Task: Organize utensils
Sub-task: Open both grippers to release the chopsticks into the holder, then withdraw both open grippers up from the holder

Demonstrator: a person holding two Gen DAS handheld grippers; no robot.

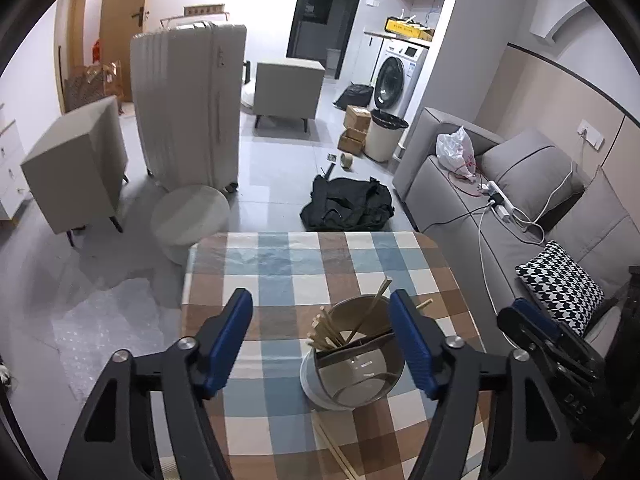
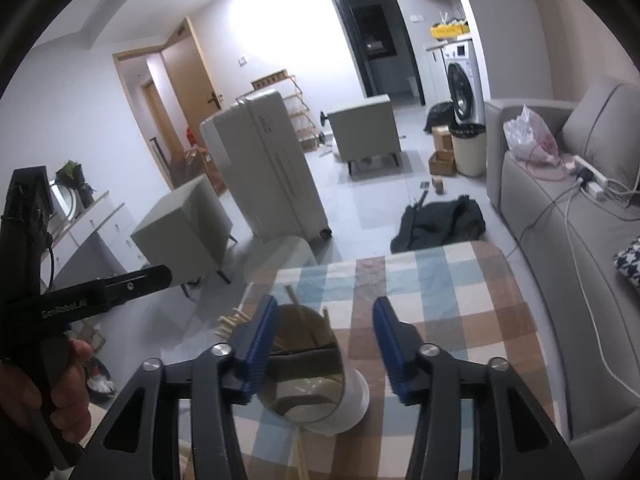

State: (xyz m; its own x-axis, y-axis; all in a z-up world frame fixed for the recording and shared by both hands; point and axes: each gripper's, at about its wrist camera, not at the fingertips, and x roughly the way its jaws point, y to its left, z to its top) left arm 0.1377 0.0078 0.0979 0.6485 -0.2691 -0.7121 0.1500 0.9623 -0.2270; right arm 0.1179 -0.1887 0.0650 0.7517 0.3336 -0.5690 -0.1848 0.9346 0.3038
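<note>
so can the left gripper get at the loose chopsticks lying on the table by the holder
Probably yes. The left gripper is open and empty, and the loose chopsticks lie bare on the checked tablecloth just in front of the utensil holder, with nothing covering them.

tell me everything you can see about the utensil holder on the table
The utensil holder is a round cup, white outside with a darker, glossy brown-looking inside, split by a divider. It stands upright on the checked tablecloth, close to the near edge. Pale wooden chopsticks lean in it, tips fanning past the rim; more lie on the cloth beside its base. It sits between the open left gripper fingers, which do not touch it.
</note>
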